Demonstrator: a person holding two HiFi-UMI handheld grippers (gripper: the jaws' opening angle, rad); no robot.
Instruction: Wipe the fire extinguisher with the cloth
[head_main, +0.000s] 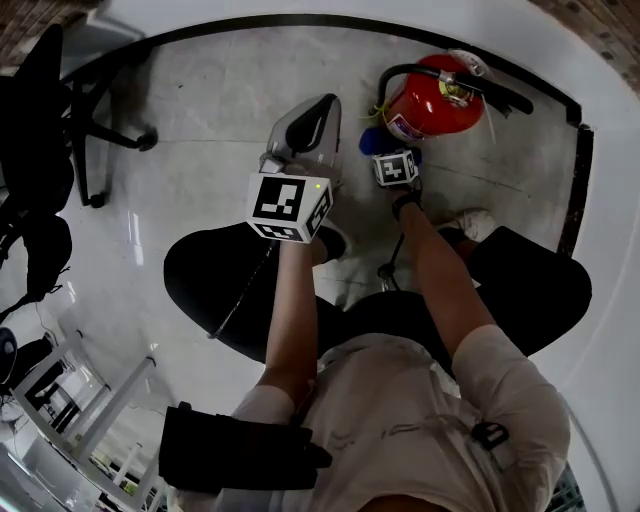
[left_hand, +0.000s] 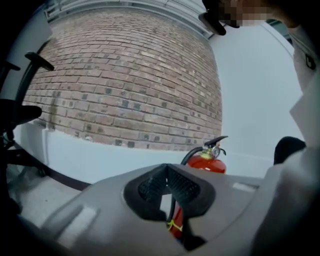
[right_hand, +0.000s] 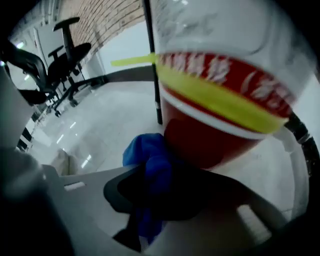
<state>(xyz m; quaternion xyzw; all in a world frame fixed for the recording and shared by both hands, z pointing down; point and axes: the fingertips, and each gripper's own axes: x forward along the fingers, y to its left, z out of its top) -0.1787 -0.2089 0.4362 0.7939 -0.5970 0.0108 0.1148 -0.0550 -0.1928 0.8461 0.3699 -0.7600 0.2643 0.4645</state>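
Pale shirt fabric (head_main: 400, 420) is filling the bottom of the head view, with both bare forearms reaching down and away from it. Beyond them, a glossy light floor (head_main: 200, 110) is spreading out and is meeting a white skirting under a brick wall (left_hand: 125, 75). A black office chair (head_main: 60, 110) is standing well off to the person's left.

The red fire extinguisher (head_main: 432, 100) is standing upright on the floor by the wall, ahead of the person's right side, its black hose and lever handle showing on top.

The left gripper (head_main: 325, 105) is hovering well above the floor and apart from the extinguisher; its ribbed pads (left_hand: 150, 187) are meeting at the tip, clenched on nothing, and the extinguisher is showing behind them.

The right gripper (head_main: 385, 150) is sitting low beside the cylinder, its jaws clamping a bunched blue cloth (right_hand: 147, 155). That cloth is pressing against the lower red body, just under the label's yellow band. A thin yellow strip (right_hand: 132, 61) is sticking out from the label side.
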